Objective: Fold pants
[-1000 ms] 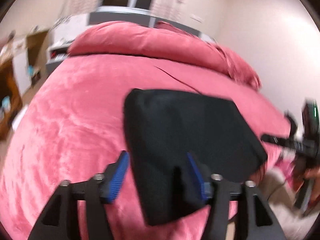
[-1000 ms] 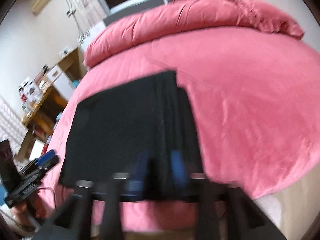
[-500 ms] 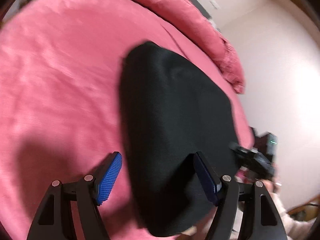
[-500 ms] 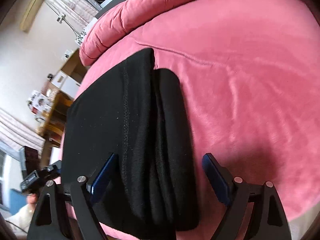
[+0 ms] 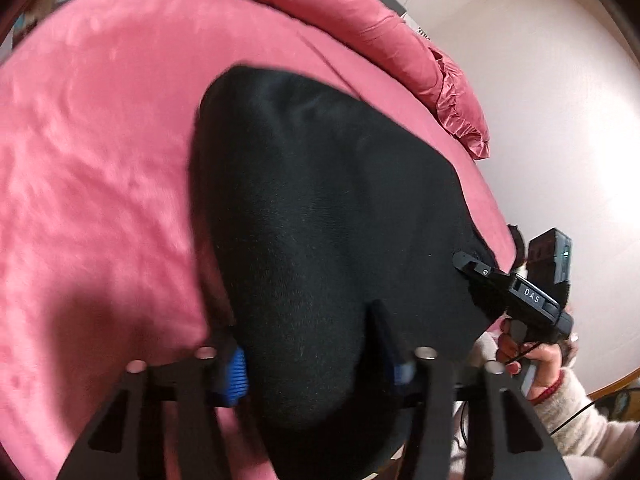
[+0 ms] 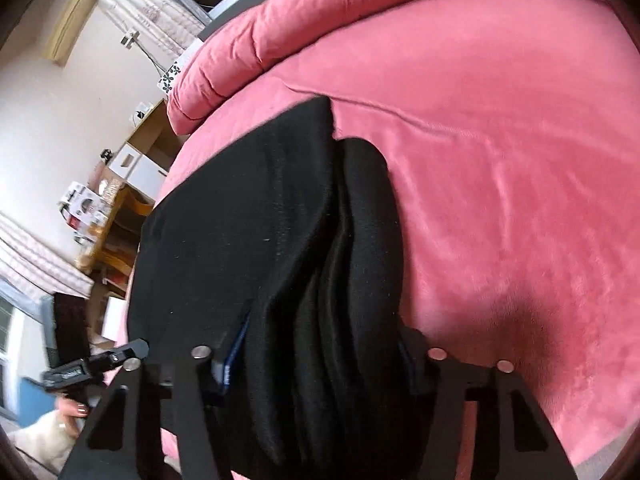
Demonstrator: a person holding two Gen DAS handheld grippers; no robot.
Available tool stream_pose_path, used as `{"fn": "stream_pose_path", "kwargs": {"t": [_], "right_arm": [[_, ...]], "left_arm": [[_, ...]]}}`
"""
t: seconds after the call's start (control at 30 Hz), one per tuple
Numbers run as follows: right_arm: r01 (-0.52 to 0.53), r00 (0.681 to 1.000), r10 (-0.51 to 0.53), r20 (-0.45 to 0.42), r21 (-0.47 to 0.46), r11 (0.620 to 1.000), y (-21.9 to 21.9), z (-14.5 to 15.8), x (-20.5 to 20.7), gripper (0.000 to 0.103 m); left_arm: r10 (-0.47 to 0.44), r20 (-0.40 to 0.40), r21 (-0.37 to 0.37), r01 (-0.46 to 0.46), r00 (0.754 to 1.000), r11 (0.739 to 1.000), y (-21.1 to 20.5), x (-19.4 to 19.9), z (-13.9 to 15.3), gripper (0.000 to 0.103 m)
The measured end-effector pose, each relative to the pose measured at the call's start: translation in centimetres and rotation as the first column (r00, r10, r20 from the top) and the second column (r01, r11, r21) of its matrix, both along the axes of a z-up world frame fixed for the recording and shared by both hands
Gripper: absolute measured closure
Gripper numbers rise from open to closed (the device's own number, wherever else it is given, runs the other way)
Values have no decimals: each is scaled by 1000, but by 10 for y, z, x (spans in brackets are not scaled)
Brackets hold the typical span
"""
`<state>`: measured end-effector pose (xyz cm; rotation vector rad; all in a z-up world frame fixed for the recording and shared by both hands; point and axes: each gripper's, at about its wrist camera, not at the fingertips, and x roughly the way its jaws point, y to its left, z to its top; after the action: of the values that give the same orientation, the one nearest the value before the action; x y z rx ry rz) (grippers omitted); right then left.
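Note:
The black pants [image 5: 320, 220] lie folded into a thick pad on the pink bed [image 5: 100, 180]. My left gripper [image 5: 316, 364] straddles the near left edge of the pad, its blue pads [image 5: 237, 376] pressing into the cloth from both sides. My right gripper [image 6: 316, 356] straddles the stacked layers at the pad's right edge [image 6: 352, 260], and the cloth bunches between its pads. The right gripper shows in the left wrist view [image 5: 516, 292], and the left gripper in the right wrist view [image 6: 96, 364].
A rolled pink duvet [image 5: 360, 20] lies along the head of the bed. Wooden shelves with boxes [image 6: 100, 208] stand left of the bed. A pale wall [image 5: 560, 120] is close on the right side. The bed's near edge is just under the grippers.
Both grippers have moved in onto the near end of the pants and their jaws have narrowed from wide open to pressing on the cloth.

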<state>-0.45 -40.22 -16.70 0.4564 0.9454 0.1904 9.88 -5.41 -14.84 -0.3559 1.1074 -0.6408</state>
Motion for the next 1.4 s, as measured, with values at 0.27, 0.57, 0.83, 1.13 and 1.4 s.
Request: {"fn": "stream_pose_path", "kwargs": {"t": [0.27, 0.57, 0.83, 1.13, 1.4], "right_arm": [[-63, 984, 61, 167, 5, 998, 43, 37, 17, 57], [-98, 963, 95, 253, -3, 995, 88, 46, 125, 57], [-47, 985, 46, 167, 0, 999, 81, 13, 180, 53], [-7, 976, 31, 218, -113, 994, 76, -2, 150, 32], [140, 969, -88, 230, -221, 965, 77, 26, 111, 27]], "left_arm": [[82, 132, 28, -87, 988, 996, 38, 0, 50, 65], [138, 313, 156, -195, 939, 968, 63, 93, 79, 64], [119, 307, 218, -192, 944, 957, 57, 163, 43, 58], [290, 397, 222, -398, 871, 890, 68, 130, 14, 14], [239, 547, 292, -451, 802, 843, 54, 75, 37, 22]]}}
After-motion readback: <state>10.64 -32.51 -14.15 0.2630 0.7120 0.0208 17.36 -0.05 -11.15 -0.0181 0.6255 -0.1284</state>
